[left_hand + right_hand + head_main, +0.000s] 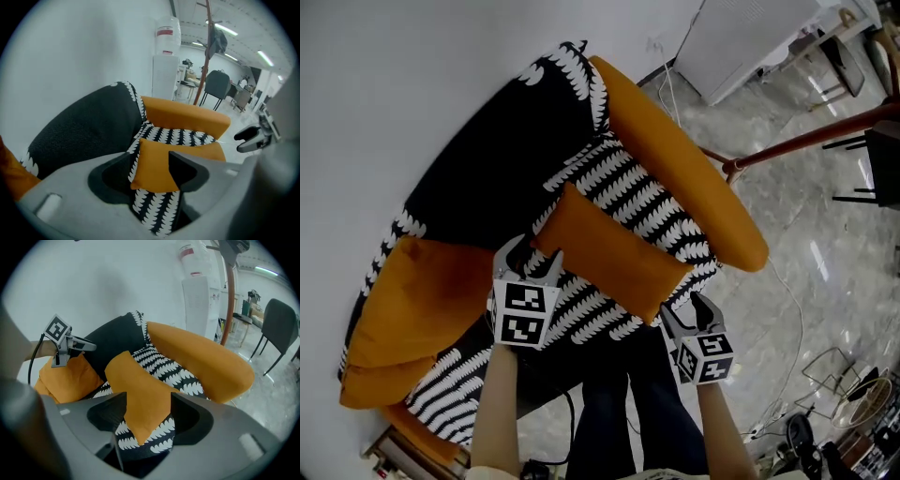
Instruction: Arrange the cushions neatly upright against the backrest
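From the head view, a sofa (pixel 483 183) with a black back and a black-and-white seat runs from the lower left up to the top middle of the picture. A small orange cushion (pixel 614 255) lies flat on the seat, in the middle. A big orange cushion (pixel 417 300) sits at the left end of the sofa. A long orange armrest (pixel 684 178) runs along the right side of the seat. The left gripper (pixel 530 258) is just beside the small cushion's left corner. The right gripper (pixel 682 317) is just beside its lower right corner. Both point down at the seat.

In the left gripper view, the jaws stand apart and hold nothing. One corner of the small cushion shows in the gap between them, lying on the seat. I cannot tell if a jaw touches it. Far back, at the top middle, stand a white water cooler (pixel 165 70) and a dark chair (pixel 216 86).

In the right gripper view, these jaws stand apart too and grip nothing. The other end of the small cushion shows in the gap. The left gripper is at the upper left, just above the big cushion.
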The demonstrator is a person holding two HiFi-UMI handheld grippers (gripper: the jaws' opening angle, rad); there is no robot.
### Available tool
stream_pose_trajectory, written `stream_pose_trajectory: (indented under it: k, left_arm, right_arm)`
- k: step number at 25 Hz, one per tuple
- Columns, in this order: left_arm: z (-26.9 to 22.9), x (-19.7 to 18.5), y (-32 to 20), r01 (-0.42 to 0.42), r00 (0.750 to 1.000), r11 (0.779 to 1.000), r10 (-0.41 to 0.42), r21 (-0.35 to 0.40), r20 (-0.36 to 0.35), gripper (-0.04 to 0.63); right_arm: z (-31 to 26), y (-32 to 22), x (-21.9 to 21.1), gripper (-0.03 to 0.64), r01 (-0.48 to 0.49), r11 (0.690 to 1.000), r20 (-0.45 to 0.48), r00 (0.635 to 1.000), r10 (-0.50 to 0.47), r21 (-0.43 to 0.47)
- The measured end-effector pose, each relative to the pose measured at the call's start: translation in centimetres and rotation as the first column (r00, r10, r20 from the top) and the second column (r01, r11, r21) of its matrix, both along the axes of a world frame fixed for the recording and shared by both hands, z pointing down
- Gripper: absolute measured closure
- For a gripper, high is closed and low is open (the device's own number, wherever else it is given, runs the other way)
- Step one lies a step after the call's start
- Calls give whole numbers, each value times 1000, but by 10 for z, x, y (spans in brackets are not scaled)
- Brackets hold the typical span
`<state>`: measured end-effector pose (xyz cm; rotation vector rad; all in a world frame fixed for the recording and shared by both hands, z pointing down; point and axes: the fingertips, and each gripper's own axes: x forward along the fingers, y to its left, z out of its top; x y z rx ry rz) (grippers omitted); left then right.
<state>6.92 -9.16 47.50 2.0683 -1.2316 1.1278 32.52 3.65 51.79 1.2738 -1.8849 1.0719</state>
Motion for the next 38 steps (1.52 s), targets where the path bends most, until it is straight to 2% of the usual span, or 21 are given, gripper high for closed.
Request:
stream_pose_trajectory:
  k: [3, 10, 14, 19, 28, 32, 34, 35, 38]
  left_arm:
    - [22, 1, -1, -28, 1000, 999, 28, -40, 4, 311]
    - [63, -10, 1, -40, 999, 992, 38, -123, -16, 268]
    - [94, -14, 5, -76, 996, 980, 68, -185, -50, 218]
    - [113, -7, -3, -127, 991, 958, 110, -257, -79, 201]
    - [107, 1, -15, -221, 970, 912, 168, -345, -176, 202]
    - [131, 11, -8, -256, 955, 888, 170, -381, -245, 210]
    - [137, 12, -4, -273, 947, 879, 174, -392, -269, 242]
    - [137, 11, -3, -278, 945, 876, 176, -395, -275, 271]
    - [130, 7, -6, -278, 944, 879, 176, -389, -278, 285]
  right_arm:
    - [15, 7, 1, 304, -23, 999, 5, 1000, 23, -37]
    - [46, 19, 2, 284, -85, 992, 41, 995, 89, -98]
    - [69, 21, -2, 268, -88, 989, 55, 994, 95, -117]
    - [81, 15, -9, 252, -75, 983, 64, 994, 87, -168]
    - [73, 2, -10, 256, -65, 978, 80, 993, 82, -196]
    - [88, 8, -4, 262, -67, 979, 61, 995, 80, -192]
    - [91, 8, -7, 267, -67, 980, 59, 995, 79, -187]
    - [91, 8, -9, 270, -64, 980, 60, 995, 76, -187]
    - [84, 3, -16, 281, -58, 980, 65, 995, 71, -190]
